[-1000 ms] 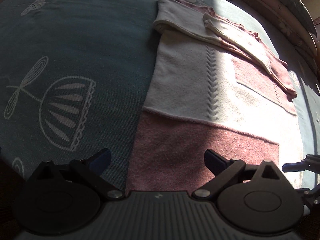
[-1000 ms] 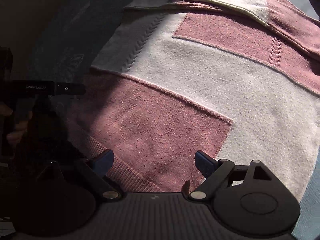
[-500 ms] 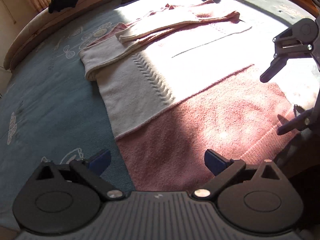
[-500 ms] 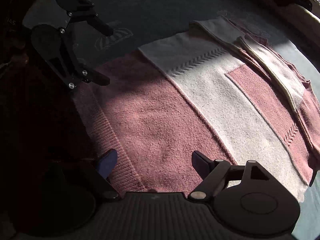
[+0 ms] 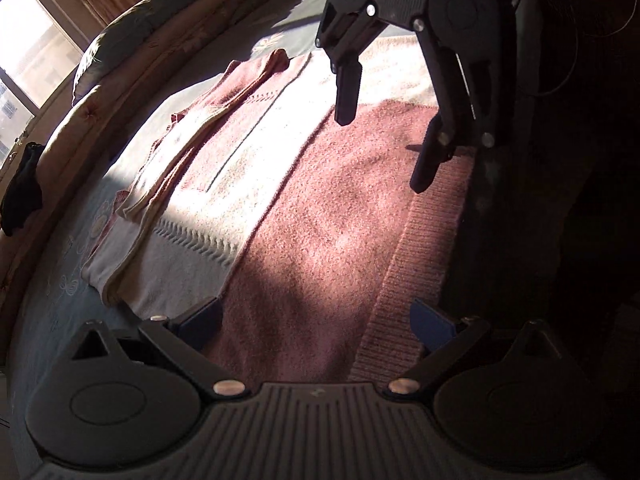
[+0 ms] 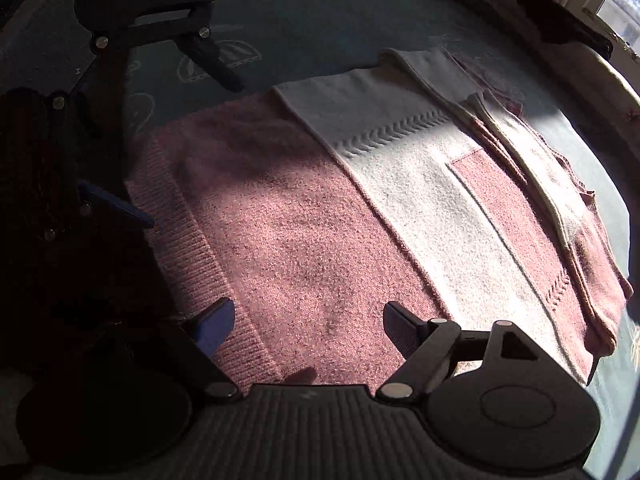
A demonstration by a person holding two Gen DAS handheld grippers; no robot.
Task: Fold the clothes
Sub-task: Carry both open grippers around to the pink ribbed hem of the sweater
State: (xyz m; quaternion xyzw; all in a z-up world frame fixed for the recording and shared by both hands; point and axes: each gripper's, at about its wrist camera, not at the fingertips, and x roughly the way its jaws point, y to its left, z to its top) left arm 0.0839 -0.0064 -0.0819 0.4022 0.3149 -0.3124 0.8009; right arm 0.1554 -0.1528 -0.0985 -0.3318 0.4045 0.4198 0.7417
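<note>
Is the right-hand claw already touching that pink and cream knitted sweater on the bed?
Cannot tell. In the left wrist view the right gripper hangs open over the sweater near its ribbed hem, but no view plainly shows a gap or contact at its fingertips.

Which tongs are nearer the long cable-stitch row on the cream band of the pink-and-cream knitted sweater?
Left. The left tongs hover over the pink band beside the cable-stitch row; the right tongs hover over the ribbed hem, farther off.

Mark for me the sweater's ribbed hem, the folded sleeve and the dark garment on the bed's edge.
ribbed hem [image 5: 416,264], left wrist view, middle of the pink ribbing.
folded sleeve [image 6: 532,160], right wrist view, cream stretch lying across the sweater.
dark garment [image 6: 560,20], right wrist view, its bunched middle.
</note>
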